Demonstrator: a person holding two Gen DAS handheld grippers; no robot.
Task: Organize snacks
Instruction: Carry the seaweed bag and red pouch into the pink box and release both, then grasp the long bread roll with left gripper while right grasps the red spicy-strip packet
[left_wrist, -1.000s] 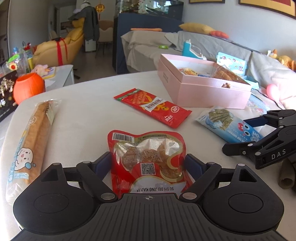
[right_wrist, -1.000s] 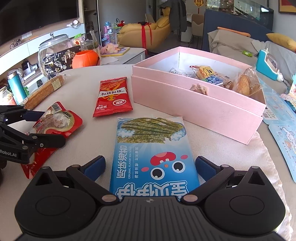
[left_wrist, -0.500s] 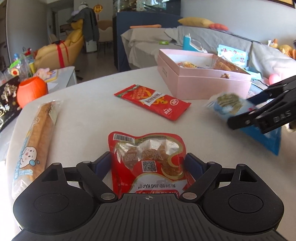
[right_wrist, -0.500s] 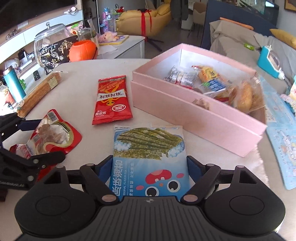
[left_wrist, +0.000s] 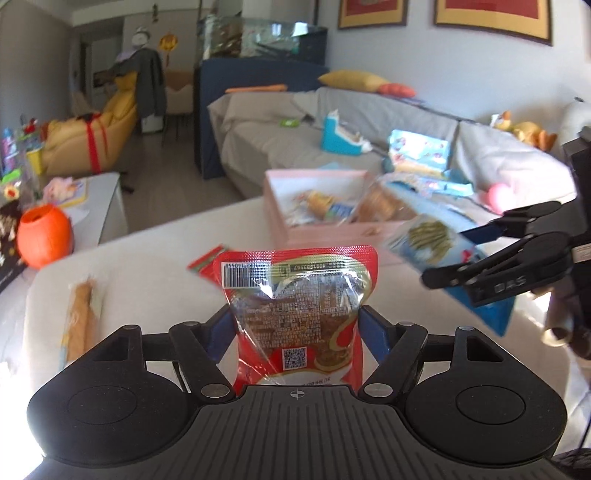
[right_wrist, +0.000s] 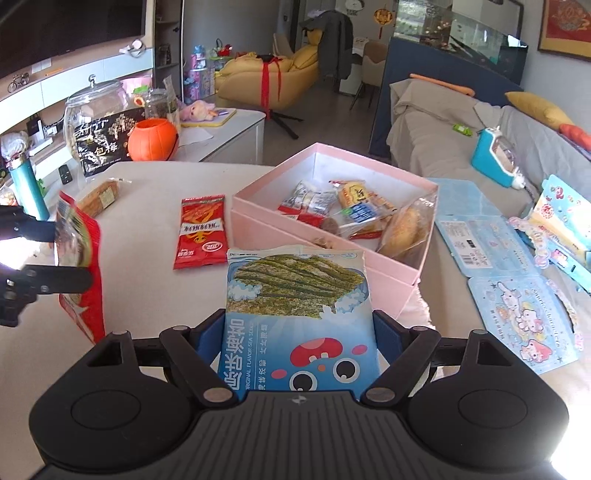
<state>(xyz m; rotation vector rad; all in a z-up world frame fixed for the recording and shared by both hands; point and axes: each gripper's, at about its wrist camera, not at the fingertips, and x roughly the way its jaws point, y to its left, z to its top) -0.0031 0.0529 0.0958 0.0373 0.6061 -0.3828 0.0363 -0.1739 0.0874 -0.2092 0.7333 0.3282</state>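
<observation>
In the right wrist view, a flat red foil snack packet (right_wrist: 201, 232) lies on the pale surface (right_wrist: 147, 295) at centre left, just beside the open pink cardboard box (right_wrist: 391, 269) of wrapped snacks. A long bread loaf in clear wrap (left_wrist: 82, 314) lies at left in the left wrist view. The left tongs (left_wrist: 295, 325) are clenched on a red pouch of dried meat (left_wrist: 297, 295), held upright off the surface. The right tongs (right_wrist: 300, 332) grasp a blue seaweed snack bag (right_wrist: 297, 306), raised before the box.
</observation>
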